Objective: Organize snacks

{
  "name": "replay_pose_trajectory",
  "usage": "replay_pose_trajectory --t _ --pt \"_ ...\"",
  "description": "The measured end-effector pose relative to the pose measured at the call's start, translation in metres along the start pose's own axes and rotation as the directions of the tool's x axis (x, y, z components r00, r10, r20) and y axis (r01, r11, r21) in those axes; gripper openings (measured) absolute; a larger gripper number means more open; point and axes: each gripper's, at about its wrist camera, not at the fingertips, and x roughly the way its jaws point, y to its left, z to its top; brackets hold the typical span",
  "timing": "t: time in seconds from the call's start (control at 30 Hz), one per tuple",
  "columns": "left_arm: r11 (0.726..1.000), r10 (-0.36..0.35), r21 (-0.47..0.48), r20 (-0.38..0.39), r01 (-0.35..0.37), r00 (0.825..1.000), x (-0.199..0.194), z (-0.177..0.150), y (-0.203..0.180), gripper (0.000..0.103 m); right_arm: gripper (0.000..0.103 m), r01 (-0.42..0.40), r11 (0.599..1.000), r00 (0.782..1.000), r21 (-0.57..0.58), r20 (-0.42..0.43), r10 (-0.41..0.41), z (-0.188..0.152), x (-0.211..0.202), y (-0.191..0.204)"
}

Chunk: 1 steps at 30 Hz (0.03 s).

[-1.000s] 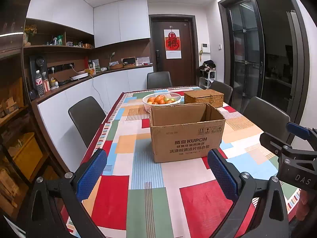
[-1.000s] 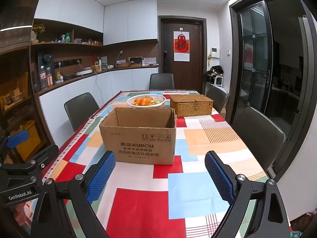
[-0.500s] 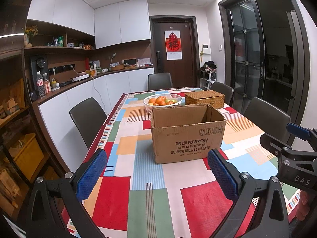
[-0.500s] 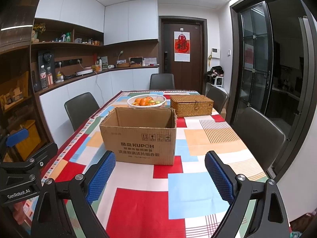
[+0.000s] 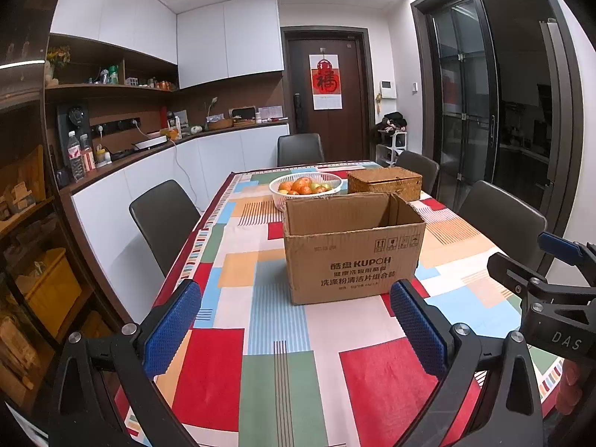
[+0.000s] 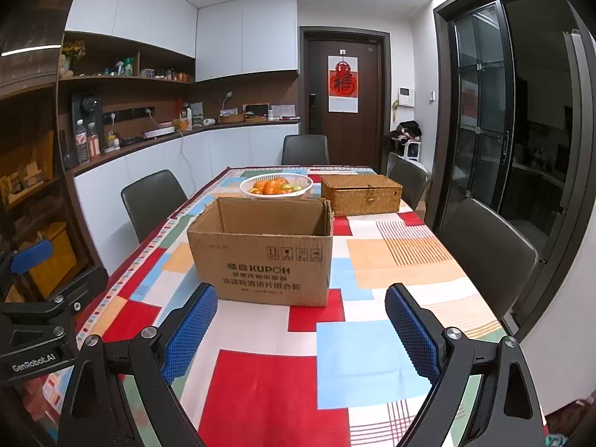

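An open brown cardboard box stands in the middle of the table; its inside is hidden from both views. Behind it sit a white basket of oranges and a shut woven wicker box. My left gripper is open over the near end of the table, short of the box, with nothing between its blue pads. My right gripper is open too, also short of the box and empty. Each gripper shows at the edge of the other's view.
The table wears a colourful patchwork cloth. Dark chairs stand along both sides and at the far end. A white counter with bottles runs along the left wall. Glass doors are on the right.
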Motion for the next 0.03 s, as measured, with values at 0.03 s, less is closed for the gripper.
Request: replay_pose_trajectory --t 0.03 --pt "1.000 0.001 0.001 0.000 -0.001 1.000 -0.0001 0.0000 -0.0005 0.103 0.092 0.000 1.000 1.000 0.000 -0.001 0.000 -0.0001 0.0007 0.0002"
